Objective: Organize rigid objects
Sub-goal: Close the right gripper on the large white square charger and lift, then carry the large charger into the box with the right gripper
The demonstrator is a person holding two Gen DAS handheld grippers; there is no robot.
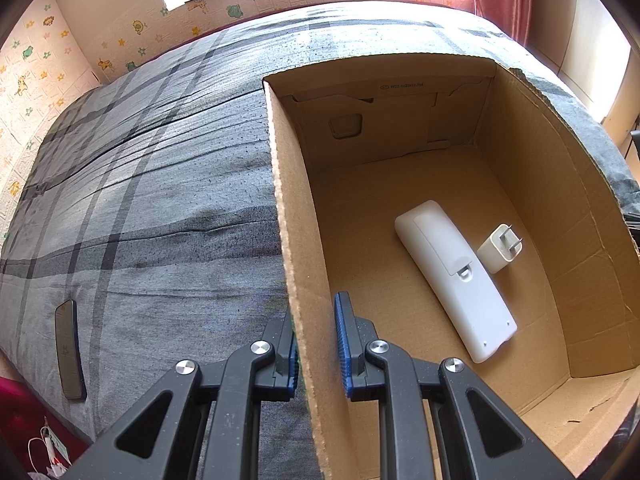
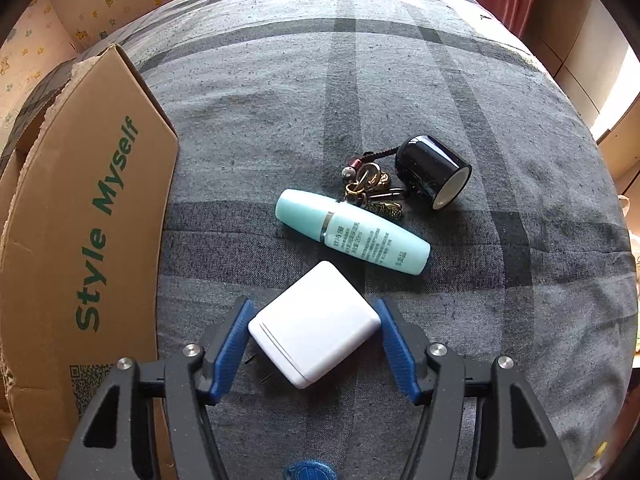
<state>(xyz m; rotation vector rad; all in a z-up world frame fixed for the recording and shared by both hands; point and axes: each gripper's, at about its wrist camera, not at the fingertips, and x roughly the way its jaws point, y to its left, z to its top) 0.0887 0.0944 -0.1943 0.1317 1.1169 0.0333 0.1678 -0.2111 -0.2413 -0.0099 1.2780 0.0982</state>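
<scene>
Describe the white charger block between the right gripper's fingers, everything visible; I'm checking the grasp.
The charger block is a white, rounded-corner square of glossy plastic with a thin seam near one edge. Two dark prongs stick out low on its left. It lies flat on the grey plaid bedspread, turned cornerwise, between the blue pads of the right hand-held gripper. The left pad looks to touch its corner; the right pad shows a thin gap. A mint bottle lies just beyond, apart.

Small print on the far inner wall of the cardboard box: too small to read. Near end of that box cut off by the frame edge. Fine text on the mint bottle illegible. White charger's prongs mostly hidden beneath its body. Keyring partly hidden behind the bottle.
</scene>
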